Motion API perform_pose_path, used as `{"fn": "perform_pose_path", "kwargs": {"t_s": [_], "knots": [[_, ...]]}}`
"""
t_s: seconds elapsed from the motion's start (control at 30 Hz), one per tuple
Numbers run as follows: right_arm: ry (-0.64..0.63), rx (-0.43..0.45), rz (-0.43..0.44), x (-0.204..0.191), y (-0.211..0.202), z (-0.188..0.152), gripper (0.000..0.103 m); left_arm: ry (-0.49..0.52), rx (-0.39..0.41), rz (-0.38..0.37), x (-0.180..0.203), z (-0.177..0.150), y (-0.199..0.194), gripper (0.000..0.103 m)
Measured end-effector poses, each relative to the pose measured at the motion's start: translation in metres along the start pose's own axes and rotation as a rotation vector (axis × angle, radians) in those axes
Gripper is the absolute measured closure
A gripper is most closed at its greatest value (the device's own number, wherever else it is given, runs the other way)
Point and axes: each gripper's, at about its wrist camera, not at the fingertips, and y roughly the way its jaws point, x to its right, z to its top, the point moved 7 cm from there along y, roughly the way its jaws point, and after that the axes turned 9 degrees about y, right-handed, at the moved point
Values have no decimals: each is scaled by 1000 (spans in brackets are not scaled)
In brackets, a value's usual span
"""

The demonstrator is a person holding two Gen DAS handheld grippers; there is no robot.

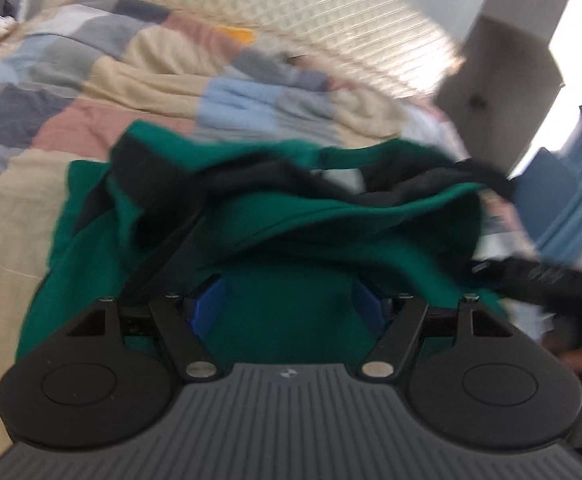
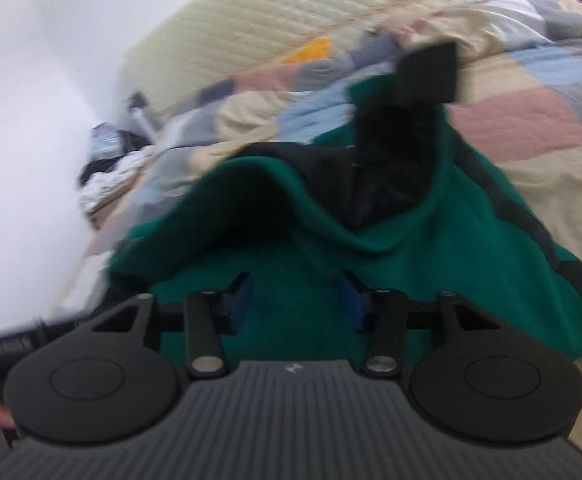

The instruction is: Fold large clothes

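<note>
A large green garment with black trim (image 1: 331,216) lies bunched on a bed; it also shows in the right wrist view (image 2: 431,248). My left gripper (image 1: 287,304) is open, its blue pads (image 1: 207,304) wide apart over green cloth that drapes over the fingertips. My right gripper (image 2: 295,304) is open too, its blue pads (image 2: 351,300) apart, with the green cloth heaped in front of and over them. A black cuff or sleeve end (image 2: 427,76) sticks up at the far side. The images are blurred.
The bed has a patchwork quilt (image 1: 91,92) in beige, pink, blue and grey, and a quilted cream headboard (image 1: 311,12). A yellow item (image 2: 311,50) lies near the headboard. Clutter (image 2: 107,160) sits beside the bed by a white wall. The other gripper's dark body (image 1: 551,284) is at the right.
</note>
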Motion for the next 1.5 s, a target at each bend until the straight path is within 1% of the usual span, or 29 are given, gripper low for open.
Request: {"fn": "perform_pose_path", "kwargs": {"t_s": [0.03,0.07,0.13,0.2,0.23,0.27,0.33,0.4,0.47,0.5,0.57,0.63,0.77,0.8,0.83,0.87,0.93,0.97,1.07,1.1,1.13,1.17,1.3,1.4,1.5], "knots": [[14,9,-23,6,3,5,58,3,-3,34,-4,-2,7,29],[28,16,-40,11,7,10,59,0,3,48,-8,-3,11,29],[54,31,-59,18,13,19,59,-35,29,67,-18,2,17,29],[54,40,-67,18,23,28,59,-65,54,69,-27,9,22,28],[47,46,-76,18,29,32,59,-67,69,82,-32,13,24,28],[41,52,-84,18,34,38,59,-61,79,115,-37,16,28,29],[40,68,-84,20,42,49,59,-60,78,155,-50,27,39,29],[48,83,-91,26,51,62,59,-85,69,185,-64,36,51,29],[58,94,-112,36,61,73,58,-96,67,226,-81,40,59,29],[72,95,-127,43,67,78,56,-100,70,241,-89,41,62,29],[92,96,-129,53,74,80,59,-121,70,249,-105,43,69,29],[90,110,-124,60,77,82,58,-131,71,242,-112,44,73,29],[118,197,-95,68,70,97,57,-118,92,257,-114,50,73,29],[132,213,-94,70,68,101,55,-110,97,265,-114,50,72,29],[142,231,-91,71,64,103,50,-108,100,269,-114,50,70,29],[150,250,-86,72,60,105,48,-112,100,267,-116,50,70,29],[163,301,-69,73,52,109,37,-117,88,256,-116,49,71,29],[164,314,-62,73,49,111,35,-113,85,262,-116,48,72,30],[153,343,-46,69,41,116,35,-99,101,302,-117,49,66,31],[147,353,-52,68,38,116,35,-92,100,328,-117,49,65,31],[144,364,-63,69,34,117,35,-89,84,369,-120,48,63,33],[146,372,-76,71,31,118,35,-94,80,379,-122,48,61,33],[227,389,-102,93,12,120,35,-151,82,319,-130,46,56,33],[255,378,-167,110,4,119,35,-168,86,267,-127,46,57,34],[294,428,-207,125,-8,119,35,-161,94,244,-123,46,57,34]]}}
